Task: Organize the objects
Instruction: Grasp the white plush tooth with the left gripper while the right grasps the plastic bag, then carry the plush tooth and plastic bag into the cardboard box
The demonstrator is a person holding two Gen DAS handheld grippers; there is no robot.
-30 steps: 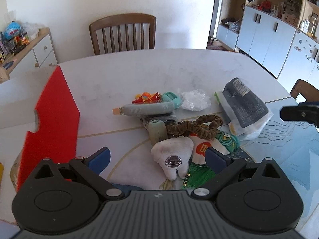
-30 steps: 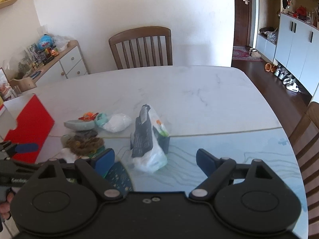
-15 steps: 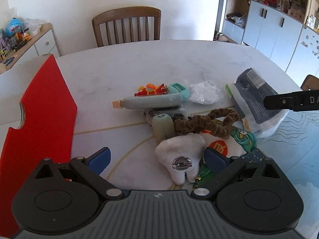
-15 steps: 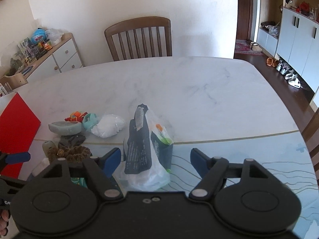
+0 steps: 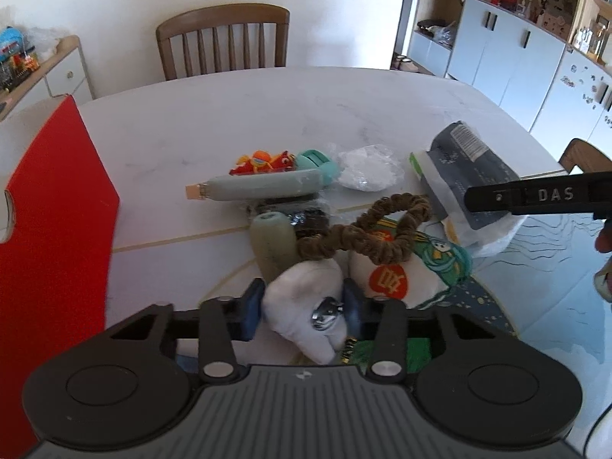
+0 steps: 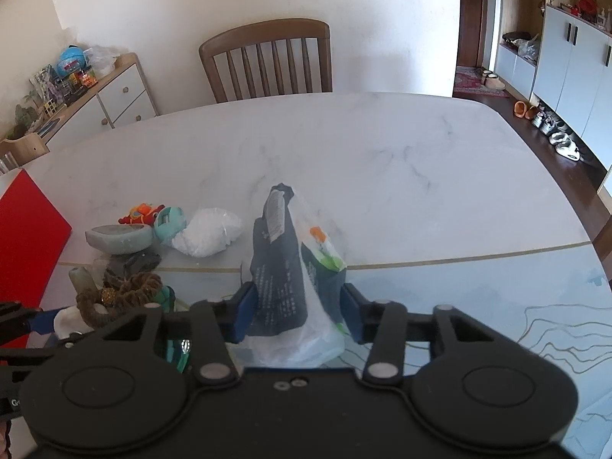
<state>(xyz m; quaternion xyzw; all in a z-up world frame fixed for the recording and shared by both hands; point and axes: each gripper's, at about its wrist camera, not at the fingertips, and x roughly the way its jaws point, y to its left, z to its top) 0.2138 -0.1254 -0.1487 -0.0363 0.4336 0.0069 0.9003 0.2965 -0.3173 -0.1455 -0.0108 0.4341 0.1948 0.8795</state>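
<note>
Left gripper [image 5: 302,311]: your jaws have just been closing and now pinch the white tooth-shaped plush toy [image 5: 306,306], low centre of the left view.
Right gripper [image 6: 296,311]: yours has just closed on the dark printed packet in clear plastic bag [image 6: 285,275], low centre.
Worktop [image 6: 344,153]: white marble; brown braided fabric ring [image 5: 367,231] lies just beyond the plush.

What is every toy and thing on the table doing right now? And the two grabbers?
left gripper: jaws just closed, squeezing the tooth plush
tooth plush: gripped, lying on the table
right gripper: jaws just closed, pinching the dark packet
dark packet: gripped, standing up in its clear bag
brown scrunchie: lying on the pile
white bag: lying crumpled
red board: lying flat
</note>
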